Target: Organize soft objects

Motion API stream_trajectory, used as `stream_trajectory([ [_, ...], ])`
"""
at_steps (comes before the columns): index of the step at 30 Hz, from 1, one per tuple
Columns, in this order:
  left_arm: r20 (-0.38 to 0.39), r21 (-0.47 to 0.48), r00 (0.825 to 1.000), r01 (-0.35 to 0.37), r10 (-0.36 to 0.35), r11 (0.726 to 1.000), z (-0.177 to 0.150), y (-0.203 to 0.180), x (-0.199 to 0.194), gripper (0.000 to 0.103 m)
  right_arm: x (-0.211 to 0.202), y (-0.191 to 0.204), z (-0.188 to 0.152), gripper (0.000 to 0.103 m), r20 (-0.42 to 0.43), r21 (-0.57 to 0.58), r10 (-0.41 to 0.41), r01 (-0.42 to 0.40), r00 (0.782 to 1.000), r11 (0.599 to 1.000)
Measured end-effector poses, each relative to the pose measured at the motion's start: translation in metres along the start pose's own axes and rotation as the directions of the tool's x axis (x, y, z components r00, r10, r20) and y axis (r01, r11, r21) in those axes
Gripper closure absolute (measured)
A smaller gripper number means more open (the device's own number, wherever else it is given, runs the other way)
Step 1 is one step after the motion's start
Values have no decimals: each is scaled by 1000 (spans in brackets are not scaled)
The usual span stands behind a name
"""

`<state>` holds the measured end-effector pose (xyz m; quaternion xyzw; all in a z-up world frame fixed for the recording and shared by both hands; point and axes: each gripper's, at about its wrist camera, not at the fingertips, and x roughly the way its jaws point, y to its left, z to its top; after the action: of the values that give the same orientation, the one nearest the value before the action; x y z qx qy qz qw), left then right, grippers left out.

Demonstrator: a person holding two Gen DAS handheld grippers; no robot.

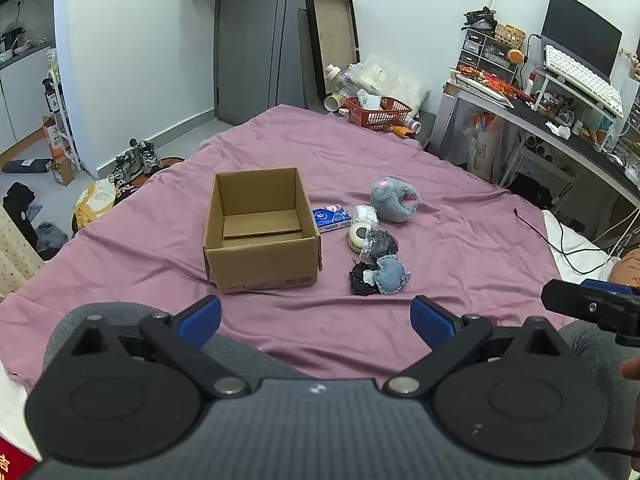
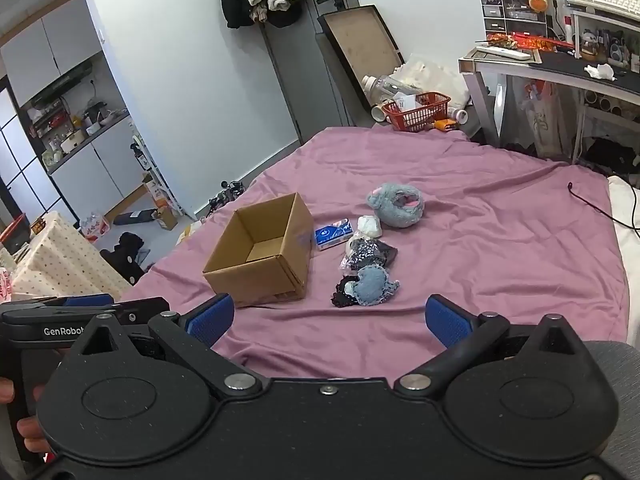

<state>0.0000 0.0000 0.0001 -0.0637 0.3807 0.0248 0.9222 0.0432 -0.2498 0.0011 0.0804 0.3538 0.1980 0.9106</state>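
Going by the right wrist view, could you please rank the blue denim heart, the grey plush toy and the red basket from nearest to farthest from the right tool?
From the right tool:
1. Blue denim heart, just ahead on the purple sheet.
2. Grey plush toy, mid-sheet, slightly right.
3. Red basket, beyond the sheet's far edge.

Box point(image 1: 262, 236) on bedsheet point(image 1: 440, 208); tissue pack point(image 1: 331, 218), plush toy point(image 1: 394, 199) right of box.

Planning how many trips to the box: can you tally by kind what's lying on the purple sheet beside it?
Grey plush toy: 1
Blue tissue pack: 1
White soft bundle: 1
Cream round item: 1
Dark fabric in clear bag: 1
Blue-grey fabric piece: 1
Black lace piece: 1
Total: 7
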Motion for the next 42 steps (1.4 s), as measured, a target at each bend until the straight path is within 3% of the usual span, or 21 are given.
stream_trajectory([
  [24,14,-5,1000,11,-11,1000,18,-11,-14,3,-8,3,2,0,13,-24,-26,26,1000,999],
  [42,25,-1,1000,19,-19,1000,12,-5,-17,3,-11,4,5,0,12,-32,-40,41,999,999],
])
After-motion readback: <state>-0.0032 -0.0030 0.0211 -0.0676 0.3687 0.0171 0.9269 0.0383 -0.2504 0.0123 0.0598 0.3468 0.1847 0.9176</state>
